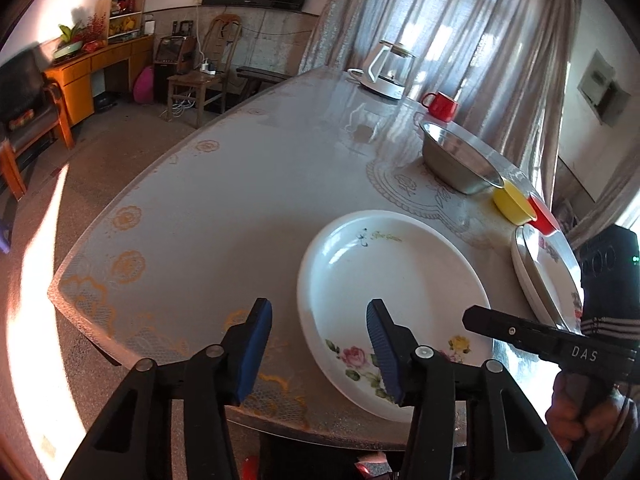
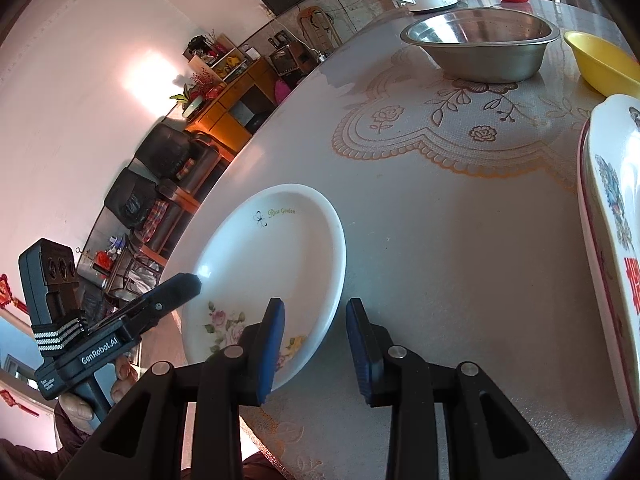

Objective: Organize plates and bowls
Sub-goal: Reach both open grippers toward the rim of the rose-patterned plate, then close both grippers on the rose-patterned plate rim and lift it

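a white rose-patterned plate [image 1: 394, 300] lies flat near the table [image 1: 240, 200] edge. the left tool [image 1: 320, 350] straddles its rim with jaws apart, not pressing. the right tool [image 2: 316, 350] likewise spans the opposite rim, unclenched. a steel bowl [image 2: 480, 46] and yellow bowl [image 2: 604, 64] sit beyond.

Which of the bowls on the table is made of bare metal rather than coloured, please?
The steel bowl, the largest, standing beside the yellow bowl. The red bowl beyond the yellow one is coloured too.
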